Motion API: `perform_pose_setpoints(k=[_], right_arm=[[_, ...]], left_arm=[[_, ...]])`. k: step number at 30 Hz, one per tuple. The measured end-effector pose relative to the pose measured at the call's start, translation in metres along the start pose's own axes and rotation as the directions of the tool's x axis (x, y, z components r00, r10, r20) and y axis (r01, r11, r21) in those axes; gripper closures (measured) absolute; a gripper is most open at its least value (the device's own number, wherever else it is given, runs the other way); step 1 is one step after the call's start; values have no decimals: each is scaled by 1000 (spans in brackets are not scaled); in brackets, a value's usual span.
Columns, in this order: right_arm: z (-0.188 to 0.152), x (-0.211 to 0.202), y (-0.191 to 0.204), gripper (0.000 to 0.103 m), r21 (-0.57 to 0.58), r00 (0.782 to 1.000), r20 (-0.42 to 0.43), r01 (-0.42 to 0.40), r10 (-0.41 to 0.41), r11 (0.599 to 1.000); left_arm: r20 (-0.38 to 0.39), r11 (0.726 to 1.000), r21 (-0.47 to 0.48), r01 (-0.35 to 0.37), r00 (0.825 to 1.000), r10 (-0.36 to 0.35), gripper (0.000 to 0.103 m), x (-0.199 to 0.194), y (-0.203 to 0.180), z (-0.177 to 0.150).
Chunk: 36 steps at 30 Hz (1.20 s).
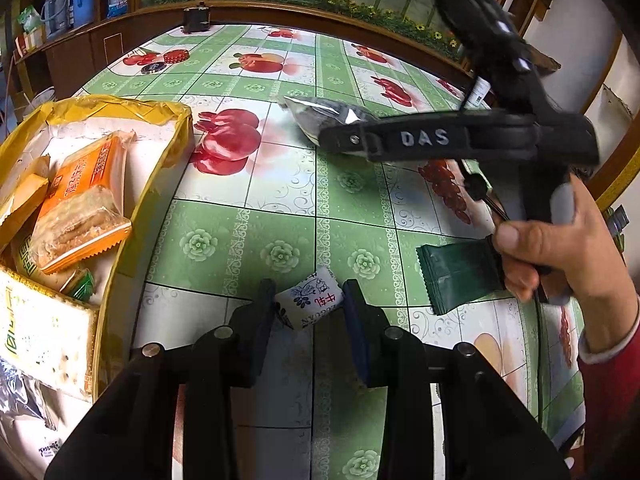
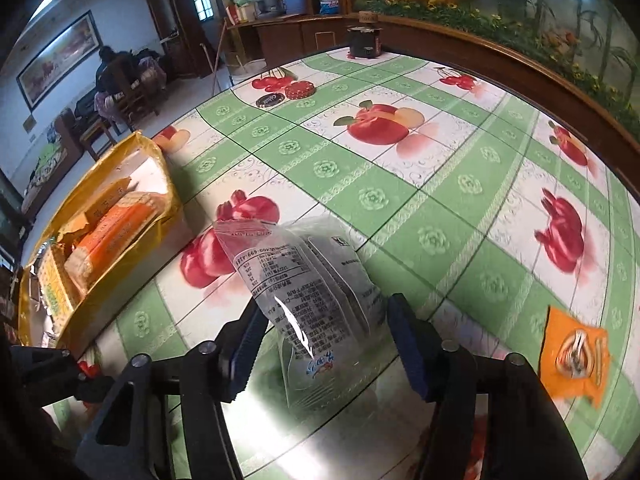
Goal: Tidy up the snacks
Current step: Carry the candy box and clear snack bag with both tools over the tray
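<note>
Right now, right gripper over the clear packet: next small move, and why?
Probably finish closing the right gripper on the clear packet. The packet lies between its pads, but a gap shows on the right side, so it isn't gripped yet. The left gripper already holds a small white candy, and the yellow box stands open to the left.

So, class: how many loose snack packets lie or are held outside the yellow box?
4. A white candy in the left hand-held gripper; a clear packet between the right one's fingers; a dark green packet; an orange packet. Others may be hidden.
</note>
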State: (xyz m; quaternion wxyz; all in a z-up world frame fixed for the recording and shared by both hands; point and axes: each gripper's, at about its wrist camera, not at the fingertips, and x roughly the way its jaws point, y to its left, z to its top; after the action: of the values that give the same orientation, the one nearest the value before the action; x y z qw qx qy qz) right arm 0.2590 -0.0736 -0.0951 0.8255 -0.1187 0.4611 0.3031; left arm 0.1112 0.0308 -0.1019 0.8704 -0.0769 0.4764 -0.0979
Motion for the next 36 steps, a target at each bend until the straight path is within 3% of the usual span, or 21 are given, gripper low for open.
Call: perform_pose_setpoints(k=[5,12,15,22,28,36], right_arm=[[-30,-27,3,50,108,998,54,-50,44,993],[-92,-80,10,56,259,970,194,-192,144,947],[-120,-100,9,56,327,945,270,-269,184,906],[-172,-132,1,56,433,859,430,-467,278,771],[-181,-135,0,56,460,823,476,-534,311,710],[-167,-138,25,56,413,813,467,-549,348,727]], left_arm=[[0,1000,-27,-2,1000,2,71,-5,4,-5],[37,998,-35,-55,998,56,71,-18,-2,-20],[72,998,-21,-59,996,60,71,-30,-5,-28],[120,998,-8,-65,991,65,71,-55,-9,-40],[147,992,0,-125,981,123,71,-74,-14,-43],[203,982,-30,-184,961,186,71,-98,1,-43]])
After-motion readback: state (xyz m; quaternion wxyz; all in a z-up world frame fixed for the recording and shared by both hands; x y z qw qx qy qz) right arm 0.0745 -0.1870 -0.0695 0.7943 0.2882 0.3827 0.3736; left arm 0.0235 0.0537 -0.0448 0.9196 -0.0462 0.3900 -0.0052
